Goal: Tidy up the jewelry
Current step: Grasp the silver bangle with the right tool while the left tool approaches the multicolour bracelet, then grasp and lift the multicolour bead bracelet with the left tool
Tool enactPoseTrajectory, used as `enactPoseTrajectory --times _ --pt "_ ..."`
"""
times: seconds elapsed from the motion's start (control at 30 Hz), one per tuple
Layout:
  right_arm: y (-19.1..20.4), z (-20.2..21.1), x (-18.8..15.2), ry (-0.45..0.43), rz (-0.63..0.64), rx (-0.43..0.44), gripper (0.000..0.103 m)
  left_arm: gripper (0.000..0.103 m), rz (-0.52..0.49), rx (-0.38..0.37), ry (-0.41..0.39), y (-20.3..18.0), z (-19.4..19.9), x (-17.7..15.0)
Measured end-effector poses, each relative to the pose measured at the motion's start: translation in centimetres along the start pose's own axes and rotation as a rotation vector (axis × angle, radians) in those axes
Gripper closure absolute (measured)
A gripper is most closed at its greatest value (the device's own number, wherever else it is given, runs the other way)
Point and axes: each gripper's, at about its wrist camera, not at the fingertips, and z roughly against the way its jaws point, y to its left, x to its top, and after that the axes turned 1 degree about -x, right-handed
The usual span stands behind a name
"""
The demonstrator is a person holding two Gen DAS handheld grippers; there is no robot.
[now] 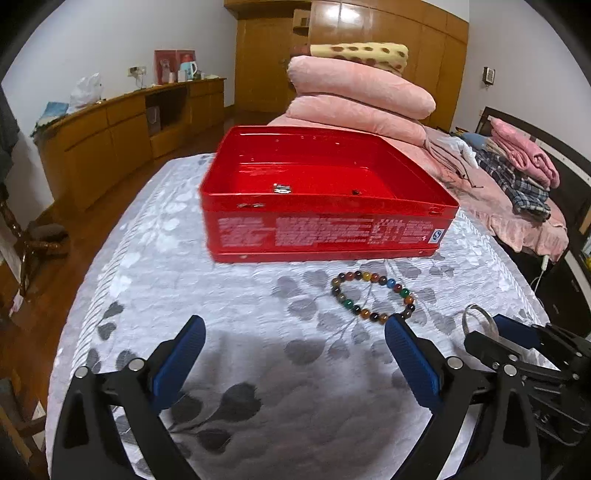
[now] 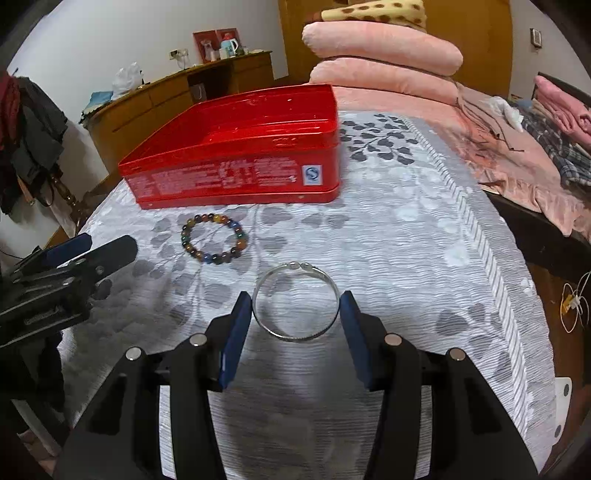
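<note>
The right gripper is clamping its pads on the silver bangle; the left gripper is hovering spread apart. The beaded bracelet is lying near the red tin, whose white print is illegible.

A lived-in home bedroom: behind the cloth-covered table lies a bed stacked with folded pink quilts and clothes, a tall wooden wardrobe beyond it, a low wooden sideboard to its left.
</note>
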Motion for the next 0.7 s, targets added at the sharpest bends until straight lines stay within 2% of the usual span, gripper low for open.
enactPoseTrajectory --times 0.13,0.4,0.53,0.63,0.7 --pt "-0.7 0.0 0.2 -0.006 -0.007 0.003 0.055 0.012 -0.024 -0.002 0.022 -1.2 -1.5 0.8" --pt "-1.6 0.0 0.5 -0.023 -0.024 0.020 0.055 0.031 -0.034 0.004 0.119 -2.0 -5.1 2.0" --pt "-1.8 -0.2 0.7 -0.025 -0.027 0.023 0.055 0.034 -0.027 0.011 0.136 -1.9 -5.7 1.9" --pt "-1.5 -0.4 0.8 -0.022 -0.025 0.027 0.055 0.047 -0.012 0.027 0.130 -1.5 -5.6 1.8" --pt "-1.2 -0.4 0.8 -0.020 -0.020 0.031 0.055 0.066 0.004 0.038 0.124 -1.0 -5.4 1.8"
